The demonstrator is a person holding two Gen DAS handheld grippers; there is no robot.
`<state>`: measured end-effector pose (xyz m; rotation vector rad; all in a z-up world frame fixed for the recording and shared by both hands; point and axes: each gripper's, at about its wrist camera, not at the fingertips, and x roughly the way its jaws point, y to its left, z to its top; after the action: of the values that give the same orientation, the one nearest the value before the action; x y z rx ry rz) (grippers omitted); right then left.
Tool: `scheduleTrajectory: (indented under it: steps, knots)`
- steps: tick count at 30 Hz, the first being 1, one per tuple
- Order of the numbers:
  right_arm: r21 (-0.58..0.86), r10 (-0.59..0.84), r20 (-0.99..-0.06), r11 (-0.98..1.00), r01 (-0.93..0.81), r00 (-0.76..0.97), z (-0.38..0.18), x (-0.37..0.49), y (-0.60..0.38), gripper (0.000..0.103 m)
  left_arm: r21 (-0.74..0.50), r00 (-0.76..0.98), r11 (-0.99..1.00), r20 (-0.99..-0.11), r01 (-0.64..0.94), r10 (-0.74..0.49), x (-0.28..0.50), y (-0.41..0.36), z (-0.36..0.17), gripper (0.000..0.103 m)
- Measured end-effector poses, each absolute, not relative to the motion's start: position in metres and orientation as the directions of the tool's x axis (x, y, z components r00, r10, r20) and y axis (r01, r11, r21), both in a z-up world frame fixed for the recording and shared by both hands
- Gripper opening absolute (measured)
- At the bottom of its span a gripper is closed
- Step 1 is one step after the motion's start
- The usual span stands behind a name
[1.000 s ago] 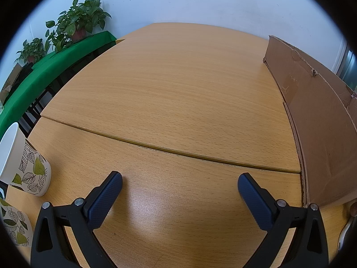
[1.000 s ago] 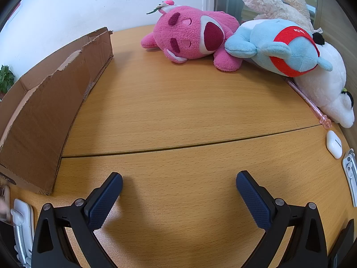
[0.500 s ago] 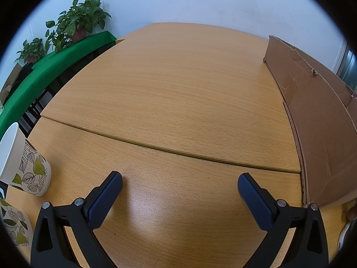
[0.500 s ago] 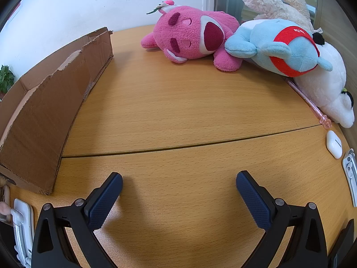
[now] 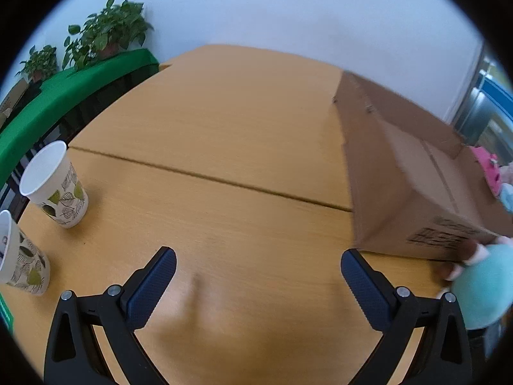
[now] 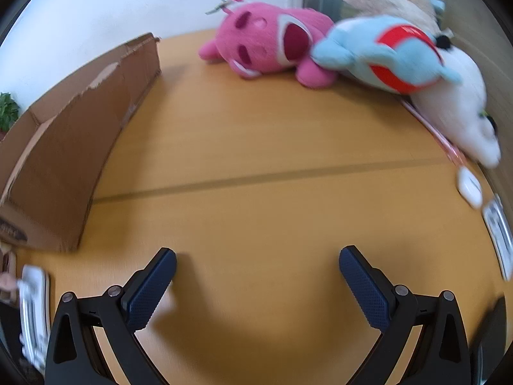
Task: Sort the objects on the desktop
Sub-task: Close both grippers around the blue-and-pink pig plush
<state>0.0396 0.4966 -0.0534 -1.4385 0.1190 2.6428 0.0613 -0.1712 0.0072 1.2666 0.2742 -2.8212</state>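
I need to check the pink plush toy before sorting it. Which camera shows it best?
The right wrist view: the pink plush toy lies in full sight at the table's far edge, against the blue plush toy. The left wrist view shows only a pink sliver behind the cardboard box.

1. The table (image 5: 243, 134) is light wood with a dark seam running across its top.
2. Two leaf-patterned paper cups, the farther cup (image 5: 54, 184) and the nearer cup (image 5: 19, 256), stand upright near its left edge, close together.
3. A cardboard box (image 5: 413, 179) sits on the right part.
4. A pink plush (image 6: 269, 40), a blue plush (image 6: 384, 54) and a white plush (image 6: 455, 109) lie bunched at the far right.
5. A small white item (image 6: 469, 186), possibly a mouse, lies beside them; blur hides detail.
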Motion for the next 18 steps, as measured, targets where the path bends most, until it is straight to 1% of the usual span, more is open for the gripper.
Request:
scheduleTrajectory:
  steps: [2,4,5,6,7,8,9,10,11,13,14,16,18]
  knots:
    - [-0.013,0.106,-0.839,-0.984,-0.176,-0.534,-0.048,0.056,0.498,0.103,-0.14,-0.709,-0.99,-0.7,0.025,0.081,0.084,-0.148,0.037,0.103]
    - [-0.034,0.121,-0.814,-0.986,-0.162,-0.568,-0.032,0.076,0.492,0.103,-0.142,-0.723,-0.988,-0.677,-0.058,0.14,0.099,-0.121,0.064,0.103]
    - [-0.038,0.125,-0.798,-0.987,-0.158,-0.589,-0.021,0.086,0.487,0.103,-0.167,-0.717,-0.981,-0.672,-0.099,0.186,0.102,-0.11,0.073,0.103]
    - [-0.018,0.106,-0.785,-0.989,-0.149,-0.61,-0.01,0.093,0.483,0.103,-0.212,-0.703,-0.965,-0.663,-0.155,0.258,0.104,-0.098,0.079,0.102]
    - [0.034,0.055,-0.765,-0.991,-0.126,-0.642,0.004,0.103,0.478,0.103,-0.257,-0.68,-0.943,-0.654,-0.212,0.331,0.103,-0.086,0.083,0.102]
    - [0.116,-0.026,-0.736,-0.989,-0.088,-0.676,0.019,0.113,0.472,0.103,-0.302,-0.65,-0.915,-0.645,-0.267,0.402,0.101,-0.073,0.084,0.103]
    - [0.213,-0.131,-0.699,-0.977,-0.029,-0.703,0.035,0.124,0.463,0.103,-0.333,-0.622,-0.893,-0.641,-0.303,0.45,0.094,-0.065,0.082,0.102]
    - [0.278,-0.217,-0.664,-0.96,0.033,-0.716,0.048,0.133,0.452,0.103,-0.353,-0.598,-0.875,-0.639,-0.331,0.484,0.091,-0.053,0.078,0.102]
    - [0.305,-0.275,-0.635,-0.948,0.093,-0.722,0.059,0.141,0.438,0.103,-0.367,-0.573,-0.861,-0.642,-0.352,0.509,0.084,-0.044,0.073,0.102]
    - [0.298,-0.32,-0.608,-0.94,0.165,-0.727,0.071,0.154,0.412,0.103,-0.399,-0.51,-0.835,-0.664,-0.378,0.548,0.069,-0.026,0.053,0.102]
    - [0.295,-0.342,-0.612,-0.935,0.196,-0.713,0.071,0.157,0.397,0.103,-0.42,-0.48,-0.824,-0.672,-0.38,0.564,0.062,-0.02,0.044,0.102]
    - [0.314,-0.409,-0.644,-0.912,0.265,-0.646,0.063,0.153,0.365,0.103,-0.471,-0.425,-0.803,-0.683,-0.366,0.594,0.049,-0.013,0.026,0.102]
    - [0.3,-0.439,-0.677,-0.898,0.322,-0.591,0.053,0.147,0.332,0.103,-0.504,-0.395,-0.787,-0.682,-0.355,0.615,0.04,-0.011,0.013,0.1]
